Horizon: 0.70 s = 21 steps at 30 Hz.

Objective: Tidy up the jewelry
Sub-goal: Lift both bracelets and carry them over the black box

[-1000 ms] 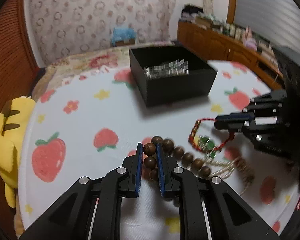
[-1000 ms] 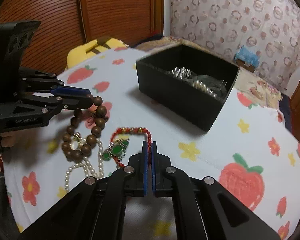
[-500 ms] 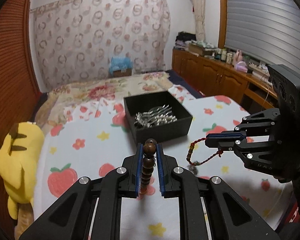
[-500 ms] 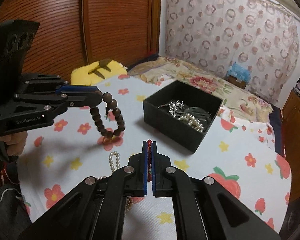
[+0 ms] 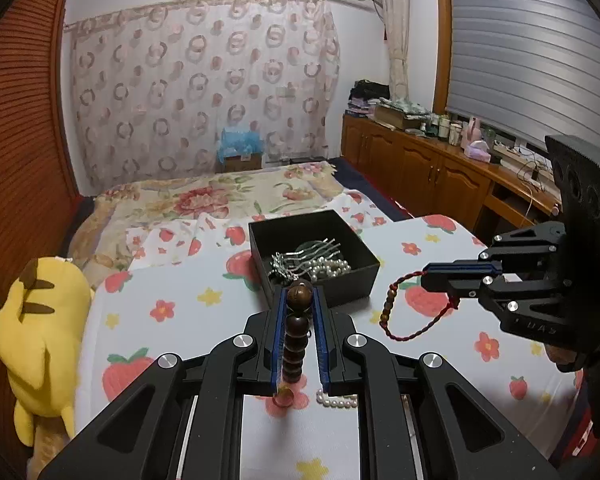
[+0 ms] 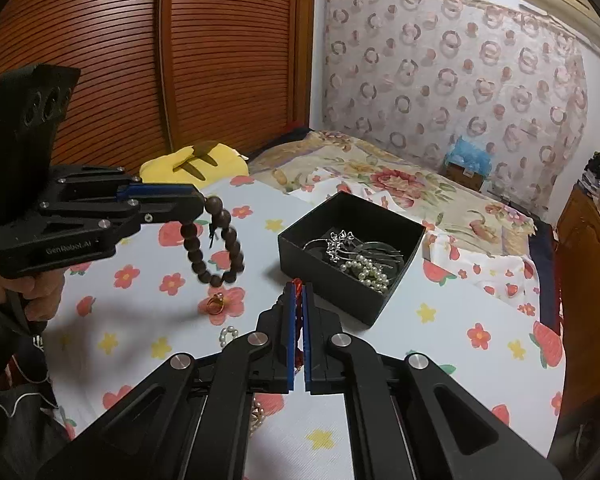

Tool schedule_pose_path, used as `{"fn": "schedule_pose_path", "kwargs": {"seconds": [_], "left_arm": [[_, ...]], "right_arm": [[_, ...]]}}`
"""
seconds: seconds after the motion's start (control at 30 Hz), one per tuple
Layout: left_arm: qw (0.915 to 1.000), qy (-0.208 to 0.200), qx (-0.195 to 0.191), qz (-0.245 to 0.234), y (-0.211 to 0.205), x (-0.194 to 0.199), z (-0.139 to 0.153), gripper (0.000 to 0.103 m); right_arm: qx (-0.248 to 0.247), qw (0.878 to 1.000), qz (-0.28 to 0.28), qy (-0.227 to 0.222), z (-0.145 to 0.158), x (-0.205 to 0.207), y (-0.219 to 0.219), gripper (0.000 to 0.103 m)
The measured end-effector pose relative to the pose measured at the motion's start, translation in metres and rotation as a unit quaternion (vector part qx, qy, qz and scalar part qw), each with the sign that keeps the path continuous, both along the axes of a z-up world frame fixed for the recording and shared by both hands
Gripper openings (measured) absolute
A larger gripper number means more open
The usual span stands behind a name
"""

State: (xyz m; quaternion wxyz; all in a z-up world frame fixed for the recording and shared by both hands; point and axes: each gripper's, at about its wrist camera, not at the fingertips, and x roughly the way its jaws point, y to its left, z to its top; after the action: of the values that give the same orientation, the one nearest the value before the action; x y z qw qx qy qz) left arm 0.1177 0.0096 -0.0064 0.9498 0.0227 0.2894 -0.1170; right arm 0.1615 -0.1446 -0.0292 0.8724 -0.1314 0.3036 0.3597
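Note:
My left gripper (image 5: pixel 299 294) is shut on a brown wooden bead bracelet (image 5: pixel 295 334) and holds it in the air; it hangs as a loop in the right wrist view (image 6: pixel 214 240). My right gripper (image 6: pixel 297 286) is shut on a red cord bracelet (image 5: pixel 410 308), which dangles above the cloth. A black box (image 5: pixel 370 258) with a silver comb and pearls stands ahead; it also shows in the right wrist view (image 6: pixel 332 272). A gold ring (image 6: pixel 216 304) and a pearl strand (image 5: pixel 336 400) lie on the cloth.
The strawberry-print cloth (image 5: pixel 180 304) covers the table. A yellow plush toy (image 5: pixel 36 328) lies at the left edge. A bed (image 5: pixel 220 196) is behind, and wooden cabinets (image 5: pixel 440 172) are at the right.
Both grippers have risen from the cloth, lifting the wooden bead bracelet and the red cord bracelet clear of the jewelry pile. The box now looks farther below.

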Motion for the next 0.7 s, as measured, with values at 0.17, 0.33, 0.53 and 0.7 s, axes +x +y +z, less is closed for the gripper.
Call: {"fn": "schedule_pose_path", "kwargs": {"seconds": [0.17,0.33,0.53,0.7], "left_arm": [[1.0,-0.007,0.001,-0.001,-0.001,0.007,0.006,0.012],[0.9999,-0.013,0.007,-0.004,-0.006,0.019,0.011,0.012],[0.9997,-0.02,0.011,-0.006,-0.011,0.034,0.019,0.012],[0.9996,-0.023,0.013,-0.006,-0.013,0.051,0.024,0.012]], "right_arm": [[0.003,1.0,-0.015,0.003,-0.004,0.012,-0.002,0.004],[0.01,1.0,-0.029,0.003,-0.003,0.035,-0.001,0.004],[0.024,0.999,-0.041,-0.001,-0.002,0.068,0.005,0.004],[0.033,0.998,-0.048,0.005,-0.006,0.095,0.011,0.004]]}}
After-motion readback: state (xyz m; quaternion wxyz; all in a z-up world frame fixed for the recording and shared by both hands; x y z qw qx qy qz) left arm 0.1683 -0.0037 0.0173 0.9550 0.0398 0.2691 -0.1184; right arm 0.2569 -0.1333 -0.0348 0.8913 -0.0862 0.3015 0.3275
